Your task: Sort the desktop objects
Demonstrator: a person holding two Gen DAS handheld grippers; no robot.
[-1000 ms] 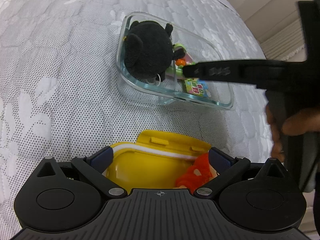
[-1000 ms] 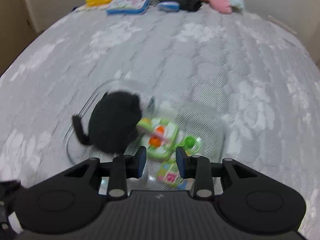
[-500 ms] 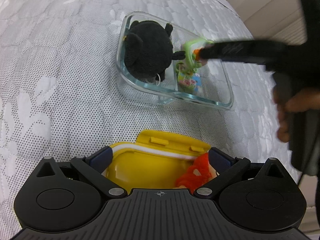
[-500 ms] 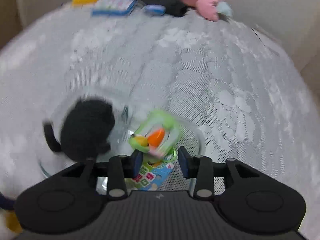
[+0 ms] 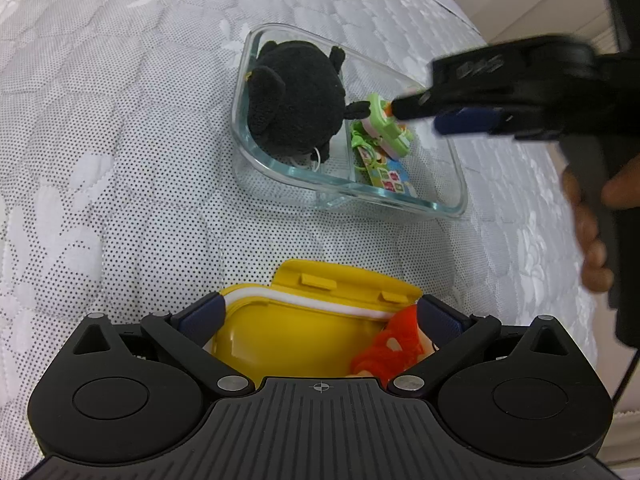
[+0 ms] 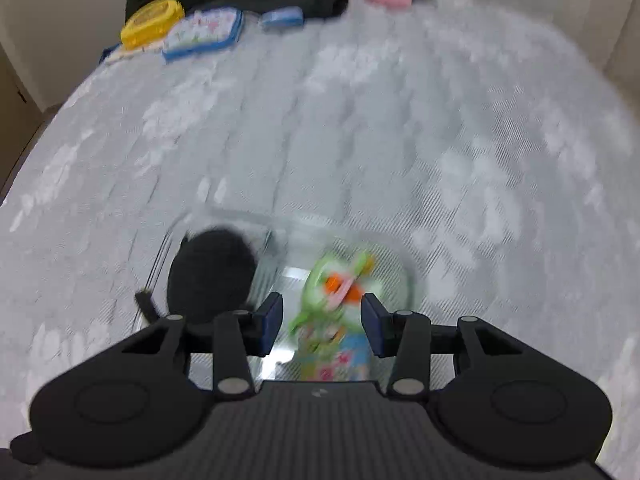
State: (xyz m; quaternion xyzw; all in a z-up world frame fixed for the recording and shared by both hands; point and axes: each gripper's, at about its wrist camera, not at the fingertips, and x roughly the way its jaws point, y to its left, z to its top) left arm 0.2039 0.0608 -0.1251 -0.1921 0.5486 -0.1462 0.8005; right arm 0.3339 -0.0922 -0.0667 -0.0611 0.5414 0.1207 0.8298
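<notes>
- The step in hand is judged to be the release of the green toy (image 5: 386,128) into the right compartment of the glass tray (image 5: 460,184).
- The right gripper (image 6: 322,322) is seen with its jaws set apart and nothing clamped; the toy lies ahead of the gap, clear of both pads as far as the blur allows.
- In the left view the right gripper's tip is shown just above the toy; whether they touch cannot be told.
- The left gripper (image 5: 318,316) is held wide open around a yellow box (image 5: 288,328); its pads stand at the box's sides, and a firm grip cannot be confirmed.
- An orange item (image 5: 390,350) is seen inside the box, by the right pad.
- The next move is judged to call for the right gripper being lifted clear of the tray without the toy being snagged.
- The toy is a small green piece with orange and pink parts, resting on a colourful card (image 5: 390,174).
- A black plush (image 5: 296,96) fills the tray's left compartment.
</notes>
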